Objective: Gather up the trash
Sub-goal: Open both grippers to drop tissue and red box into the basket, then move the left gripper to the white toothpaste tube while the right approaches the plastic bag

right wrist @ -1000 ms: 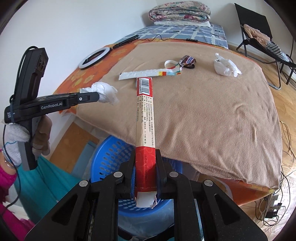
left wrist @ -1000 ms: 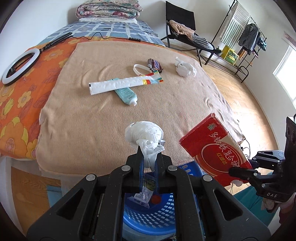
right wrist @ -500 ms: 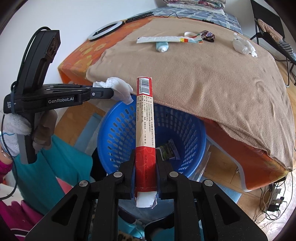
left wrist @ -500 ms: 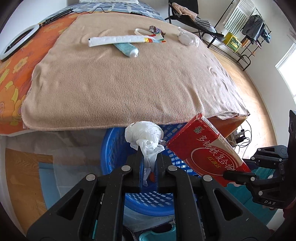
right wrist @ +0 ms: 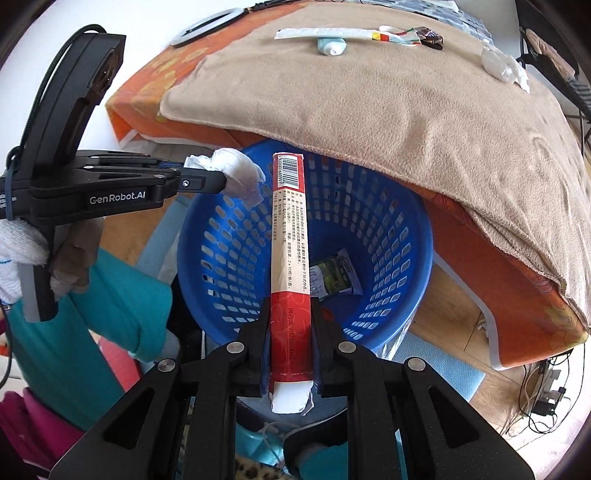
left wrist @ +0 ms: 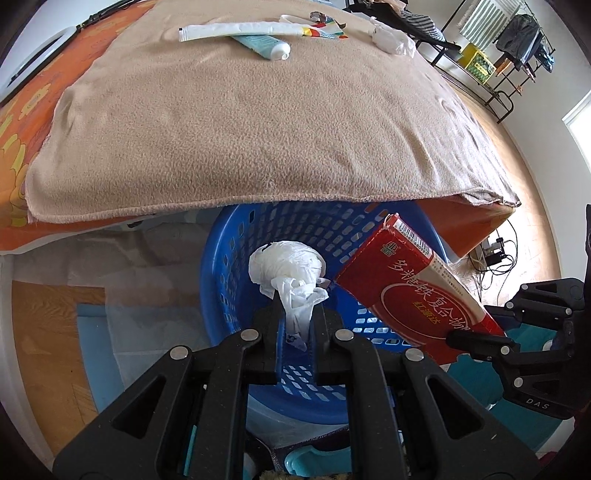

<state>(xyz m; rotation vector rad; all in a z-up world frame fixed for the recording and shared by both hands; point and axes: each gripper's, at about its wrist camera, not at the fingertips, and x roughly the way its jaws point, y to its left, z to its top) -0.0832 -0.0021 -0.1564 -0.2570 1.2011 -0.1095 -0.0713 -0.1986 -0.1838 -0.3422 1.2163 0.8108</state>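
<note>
The left gripper (left wrist: 295,321) pinches the twisted tail of a crumpled white plastic bag (left wrist: 286,267), its jaws pressed nearly together on the thin film, and the bundled part of the bag hangs over the mouth of the blue basket (right wrist: 417,236) that stands on the floor against the bed. The right gripper (right wrist: 290,332) clamps the lower end of a long red carton (right wrist: 288,236) across its narrow sides, the carton pointing out over the basket's opening. The basket already holds a small green wrapper (right wrist: 334,275) at its bottom. The bag looks almost weightless and soft; it crushes wherever it is gripped, so the knotted tail is a sound place to hold, though thin film may cling to the pads on release. The carton seems light and probably empty, stiff along its length but easy to dent on its broad faces, so holding it near one end across the narrow edges suits it, and it should drop cleanly once freed. On the tan blanket (left wrist: 258,122) over the bed lie more items for collection: a long white tube (left wrist: 236,30), a teal tube (left wrist: 264,46) crossing under it, a striped strip of packaging (right wrist: 397,37), a dark wrapper (right wrist: 430,37), and another white wad (right wrist: 502,66) near the far edge.
</note>
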